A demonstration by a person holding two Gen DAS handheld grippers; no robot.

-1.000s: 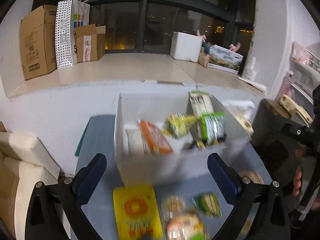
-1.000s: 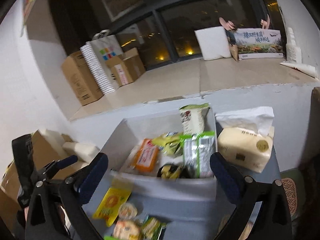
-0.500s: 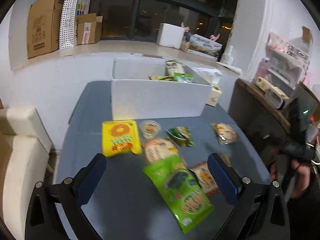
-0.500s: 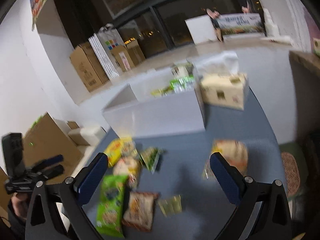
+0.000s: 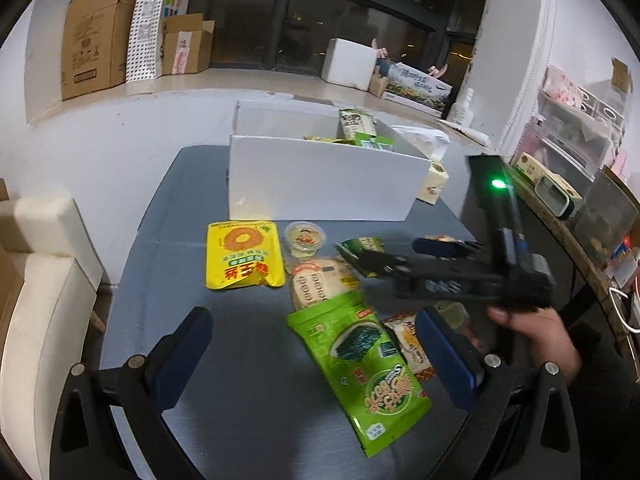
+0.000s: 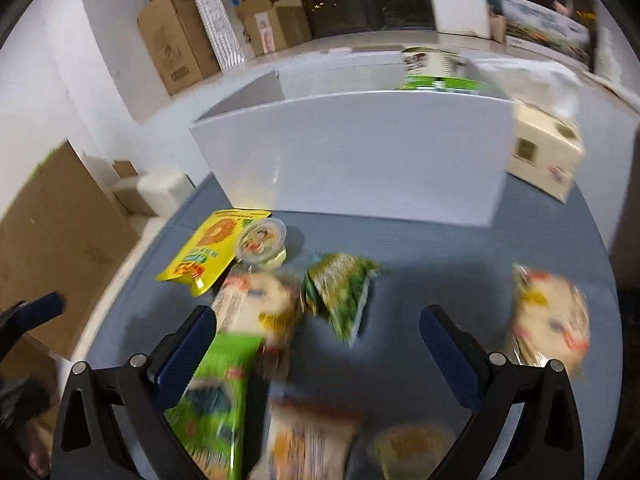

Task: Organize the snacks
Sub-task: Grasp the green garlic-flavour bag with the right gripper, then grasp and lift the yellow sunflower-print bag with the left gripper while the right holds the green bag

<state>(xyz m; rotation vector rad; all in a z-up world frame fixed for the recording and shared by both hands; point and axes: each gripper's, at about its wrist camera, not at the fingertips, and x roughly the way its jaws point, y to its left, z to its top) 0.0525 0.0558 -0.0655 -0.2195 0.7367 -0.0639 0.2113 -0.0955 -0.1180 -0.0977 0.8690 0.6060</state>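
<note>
Loose snacks lie on a grey-blue table [image 5: 168,320]: a yellow pouch [image 5: 241,254], a small clear cup [image 5: 305,237], a round cracker pack [image 5: 320,284], a big green seaweed bag [image 5: 360,364] and a small dark green packet [image 6: 340,288]. A white box [image 5: 320,178] at the back holds several snacks. My left gripper [image 5: 312,356] is open above the seaweed bag. My right gripper [image 6: 316,344] is open and empty, low over the packs; it also shows in the left wrist view [image 5: 404,260]. A cream and orange pack [image 6: 552,320] lies at the right.
A tissue box [image 6: 544,152] stands right of the white box. A cream sofa [image 5: 36,312] is left of the table. Cardboard boxes [image 5: 96,36] and a paper bag [image 5: 156,24] sit on the far ledge. A shelf with clutter [image 5: 560,192] is at the right.
Both grippers have pulled back from the white box and dropped lower over the loose snacks. The right gripper has come into the left wrist view. Both stay open.
</note>
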